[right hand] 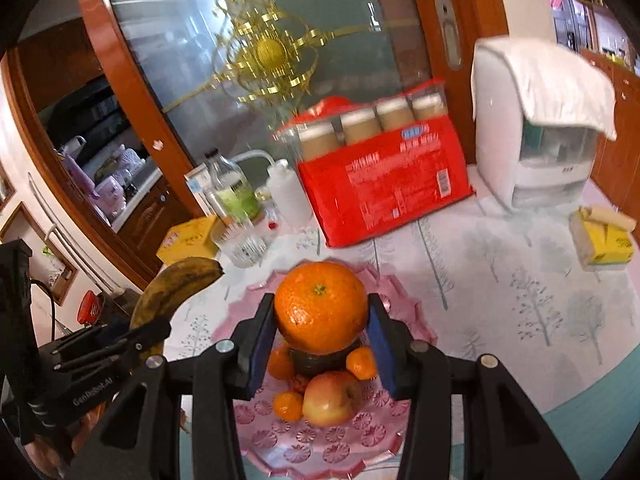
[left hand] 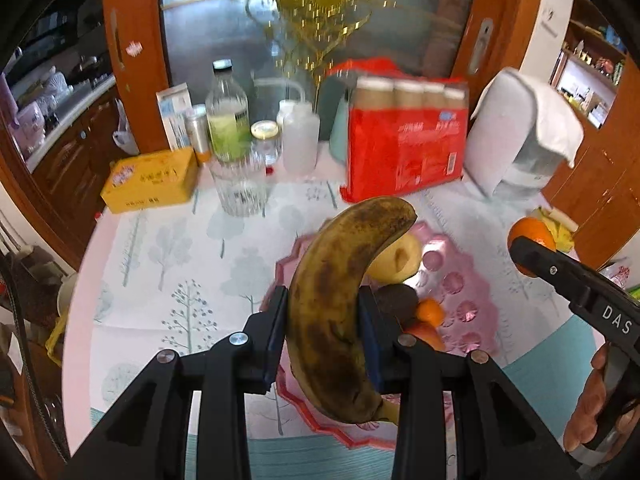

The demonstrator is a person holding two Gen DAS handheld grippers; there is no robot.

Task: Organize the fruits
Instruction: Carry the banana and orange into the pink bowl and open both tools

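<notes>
Gripped in my left gripper (left hand: 324,320), jaws tight on its middle, a browned banana (left hand: 344,304) hangs over the pink plate (left hand: 476,312); my right gripper (right hand: 320,320) clamps an orange (right hand: 321,307) above the plate's apple (right hand: 331,398) and small oranges. I judge both should go down slowly into bare spots, clear of the piled fruit. Readable: "DAS" on the right gripper, "GenRobot.AI" on the left.
</notes>
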